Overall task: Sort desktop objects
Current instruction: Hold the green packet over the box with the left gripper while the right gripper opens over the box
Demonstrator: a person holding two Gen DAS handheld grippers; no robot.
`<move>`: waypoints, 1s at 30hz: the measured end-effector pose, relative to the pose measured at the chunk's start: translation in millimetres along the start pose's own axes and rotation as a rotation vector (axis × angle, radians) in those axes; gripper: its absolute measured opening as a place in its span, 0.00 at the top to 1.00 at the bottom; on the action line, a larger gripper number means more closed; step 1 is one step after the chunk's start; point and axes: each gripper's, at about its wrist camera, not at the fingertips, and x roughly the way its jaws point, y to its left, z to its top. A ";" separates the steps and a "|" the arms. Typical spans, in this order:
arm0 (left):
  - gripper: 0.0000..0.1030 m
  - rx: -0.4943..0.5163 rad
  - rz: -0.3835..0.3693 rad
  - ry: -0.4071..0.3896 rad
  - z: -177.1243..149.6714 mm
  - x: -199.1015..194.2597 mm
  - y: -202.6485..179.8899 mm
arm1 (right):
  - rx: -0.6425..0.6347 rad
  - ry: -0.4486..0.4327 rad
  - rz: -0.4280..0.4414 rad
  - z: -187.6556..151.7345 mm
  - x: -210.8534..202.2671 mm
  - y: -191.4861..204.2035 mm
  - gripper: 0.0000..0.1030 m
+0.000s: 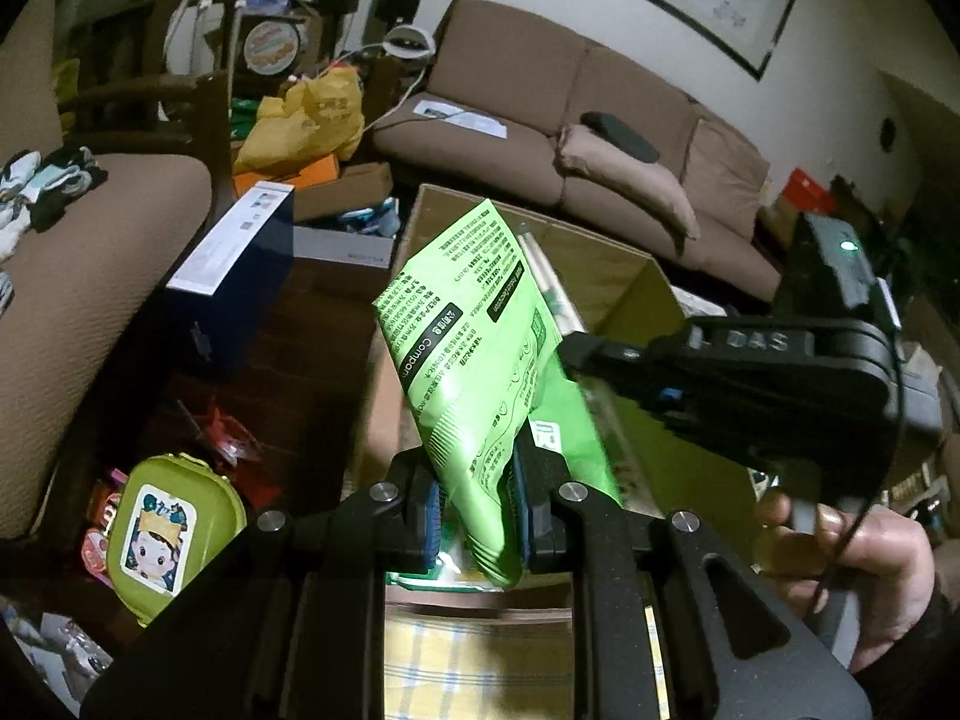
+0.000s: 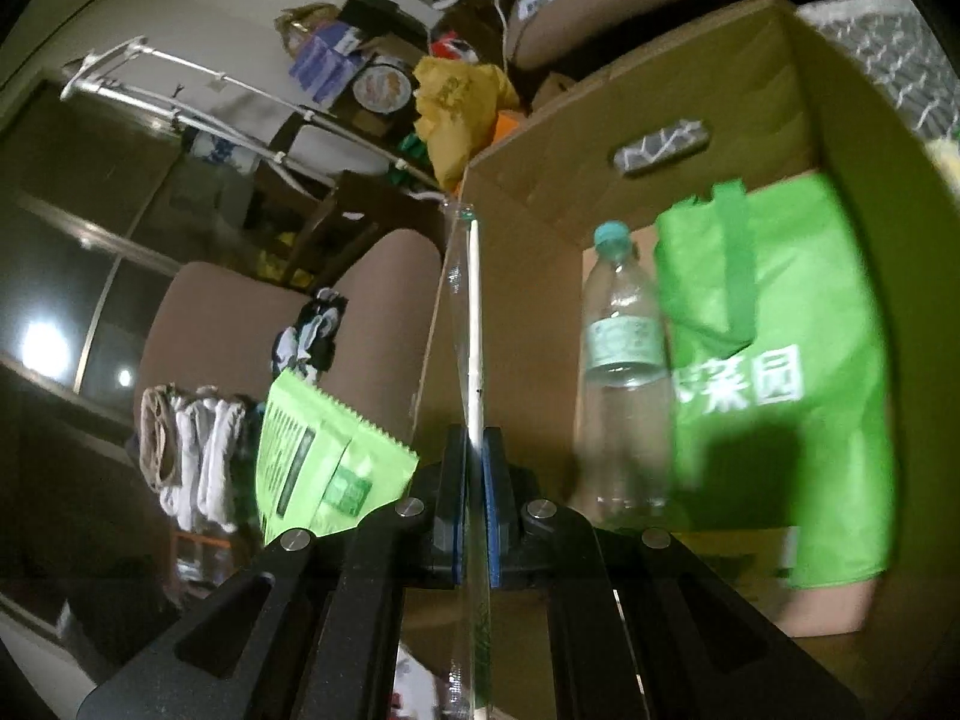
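The left gripper [image 1: 474, 510] pinches the lower end of a bright green printed plastic pouch [image 1: 462, 354] between its blue-padded fingers [image 1: 431, 516], and the pouch rises tilted above them, its black printing facing the left wrist camera. The pouch is held over the open brown cardboard box [image 1: 606, 258], whose near wall shows just behind it. The right gripper [image 2: 475, 498] has its blue pads pressed together on a slim clear plastic sleeve with a pale stick inside [image 2: 474, 312], which stands nearly upright from the jaws in front of the box's left wall. In the left wrist view that gripper [image 1: 576, 354] reaches in from the right, a person's hand [image 1: 864, 546] wrapped round its handle, with the sleeve partly hidden behind the pouch. Inside the box [image 2: 690, 90] a clear plastic water bottle with a teal cap [image 2: 624, 372] stands upright, just beside a green fabric tote bag with white characters [image 2: 774, 372]. To the left, low down, an olive-green lidded container with a cartoon sticker [image 1: 174, 534] lies near a dark blue rectangular carton [image 1: 240, 276]. A brown sofa [image 1: 540, 120] stands behind the box.
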 end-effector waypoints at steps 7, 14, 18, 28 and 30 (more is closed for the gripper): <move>0.83 -0.024 0.002 0.005 0.4 0.7 20.4 | 0.059 0.080 -0.017 2.3 43.3 -1.8 0.92; 0.83 -0.034 -0.003 0.018 -1.9 5.8 25.5 | 0.024 0.130 -0.038 4.4 36.5 -7.6 0.54; 0.83 -0.032 -0.016 0.025 -2.5 8.4 18.8 | -0.028 0.115 -0.077 5.5 20.4 -4.2 0.54; 0.83 0.003 -0.040 0.072 -7.9 21.0 -21.1 | -0.232 -0.047 -0.241 8.6 -74.3 0.1 0.54; 0.83 0.000 -0.052 0.086 -10.2 28.8 -28.9 | -0.250 -0.066 -0.266 7.3 -89.8 -4.1 0.54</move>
